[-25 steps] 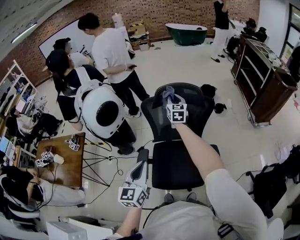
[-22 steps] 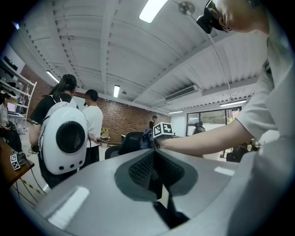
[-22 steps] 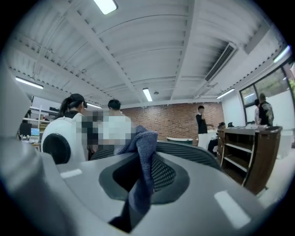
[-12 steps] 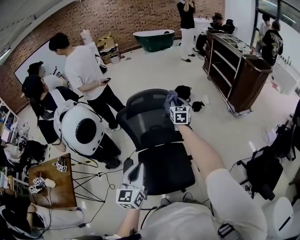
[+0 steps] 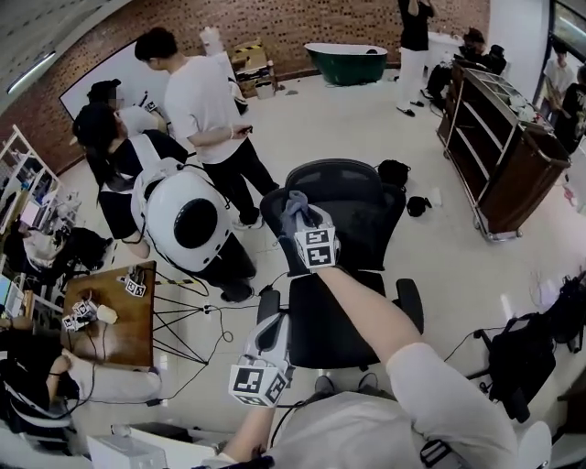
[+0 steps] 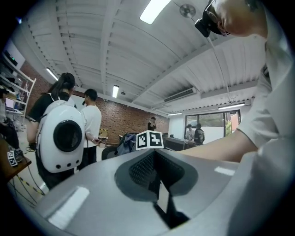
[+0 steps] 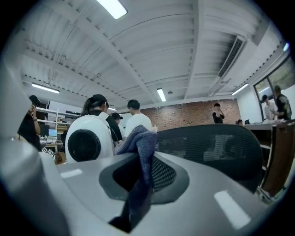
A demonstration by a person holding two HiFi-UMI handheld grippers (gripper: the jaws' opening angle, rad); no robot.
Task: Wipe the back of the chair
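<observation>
The right gripper (image 5: 298, 215) fingers are clamping a blue-grey cloth (image 5: 294, 202) at the 9 o'clock edge of the black mesh chair back (image 5: 352, 206). The back's top edge is running 9-to-3, with the seat facing 6 o'clock. The left gripper (image 5: 273, 328) fingers are pressing together, empty, and pale floor (image 5: 458, 275) is lying open at 3 o'clock.

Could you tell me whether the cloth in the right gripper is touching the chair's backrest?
Cannot tell. The head view shows the cloth overlapping the backrest; the right gripper view shows them side by side, yet neither shows contact or a gap.

White dome backpack (image 5: 188, 220) on person (image 5: 103, 133) at left, nr wooden table (image 5: 131, 334); green bathtub (image 5: 346, 62) by brick wall (image 5: 275, 23); brown cart (image 5: 513, 174) right.
</observation>
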